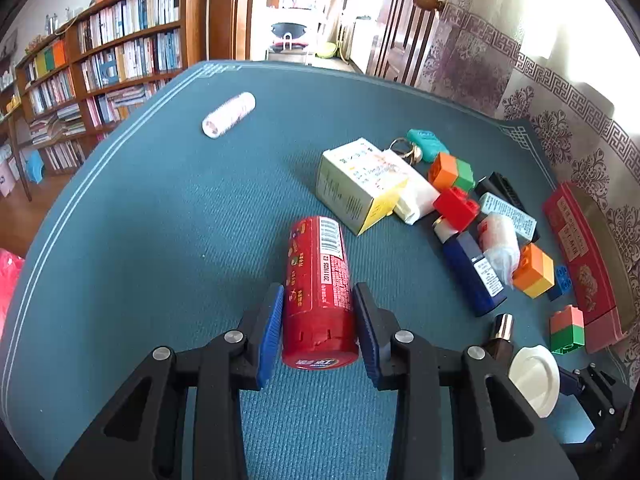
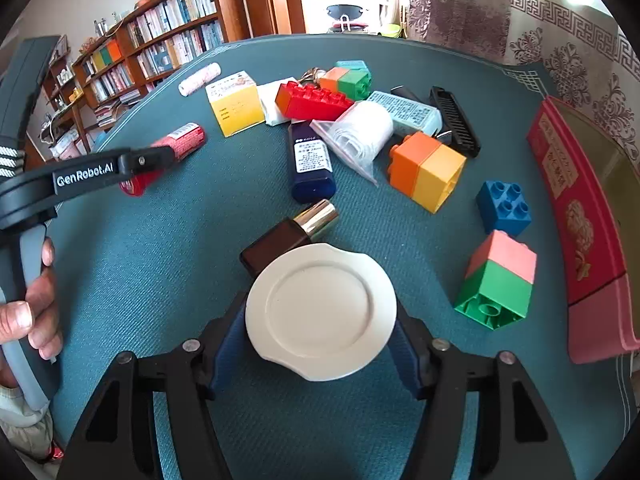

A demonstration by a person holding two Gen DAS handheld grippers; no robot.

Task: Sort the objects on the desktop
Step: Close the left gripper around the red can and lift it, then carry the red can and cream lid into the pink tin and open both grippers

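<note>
A red can (image 1: 318, 292) lies on the teal table mat (image 1: 160, 220), its base toward me. My left gripper (image 1: 318, 336) straddles its near end; small gaps show between the blue pads and the can, so it looks open. In the right wrist view the can (image 2: 180, 142) lies at left under the left gripper's arm (image 2: 100, 172). My right gripper (image 2: 320, 344) is shut on a white round lid (image 2: 320, 312), which also shows in the left wrist view (image 1: 534, 378). A brown bottle with a silver cap (image 2: 292, 232) lies just beyond the lid.
A pile lies right of centre: yellow-white box (image 1: 360, 184), navy bottle (image 2: 312, 160), bagged white roll (image 2: 360, 132), black comb (image 2: 454, 120), several toy bricks (image 2: 426, 170), and keys (image 1: 404, 148). A pink-white tube (image 1: 228, 114) lies far left. A red box lid (image 2: 576, 216) lies along the right edge.
</note>
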